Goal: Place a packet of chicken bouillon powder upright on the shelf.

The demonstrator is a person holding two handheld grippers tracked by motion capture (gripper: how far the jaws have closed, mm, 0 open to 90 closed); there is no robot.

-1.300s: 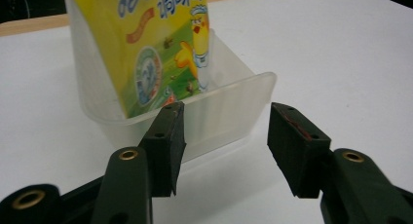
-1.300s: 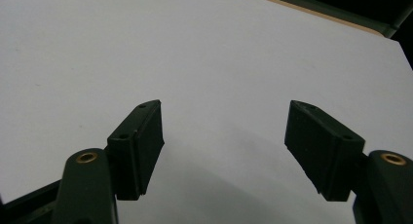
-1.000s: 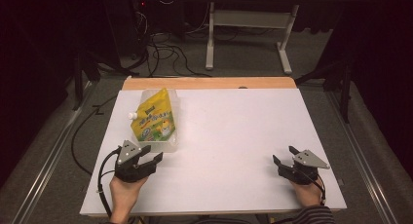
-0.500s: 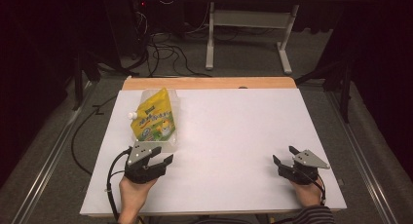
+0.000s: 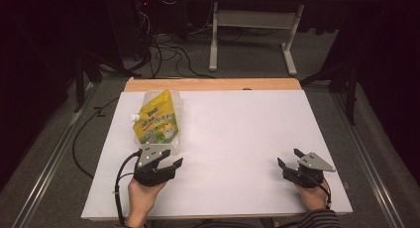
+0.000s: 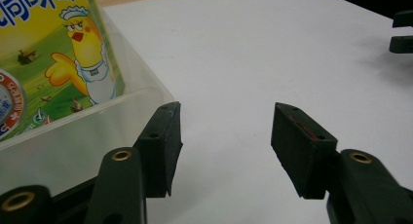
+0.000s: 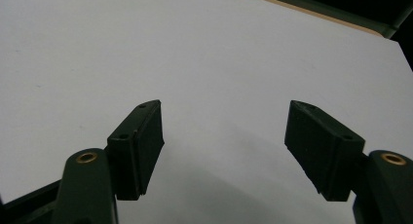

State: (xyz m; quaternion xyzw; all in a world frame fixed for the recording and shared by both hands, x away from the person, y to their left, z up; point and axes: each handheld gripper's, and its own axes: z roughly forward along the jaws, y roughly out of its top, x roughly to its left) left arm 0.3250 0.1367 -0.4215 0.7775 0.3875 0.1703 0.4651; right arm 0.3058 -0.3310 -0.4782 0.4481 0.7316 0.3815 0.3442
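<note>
Reaching for the pouch (image 5: 157, 123) looks like the step in hand, and the left gripper (image 5: 166, 161) is the one doing it. Its jaws stand well apart with nothing between them; they have just been opening a little further. In the left gripper view the pouch (image 6: 53, 63) stands in a clear tub (image 6: 87, 136), whose near wall lies just beside the jaw at the picture's left, perhaps touching it; I cannot tell which.

From above, the tub (image 5: 177, 139) sits on the table (image 5: 237, 139) at its left side, toward the far edge, just beyond the left gripper. The pouch leans in it, its white cap (image 5: 133, 117) pointing left.

To do this well, I judge the gripper should settle what it means to take. If the tub, one jaw has to pass over the rim and inside the wall while the other stays outside, so a slight lift and a shift toward the tub come first. If the pouch, it should come from above and close on the upper edge, not the printed belly, which would likely buckle. Closing slowly matters: a light tub can slide away when nudged.

The right gripper (image 5: 289, 163) rests near the table's right front corner, well apart from the tub, jaws wide and empty.
</note>
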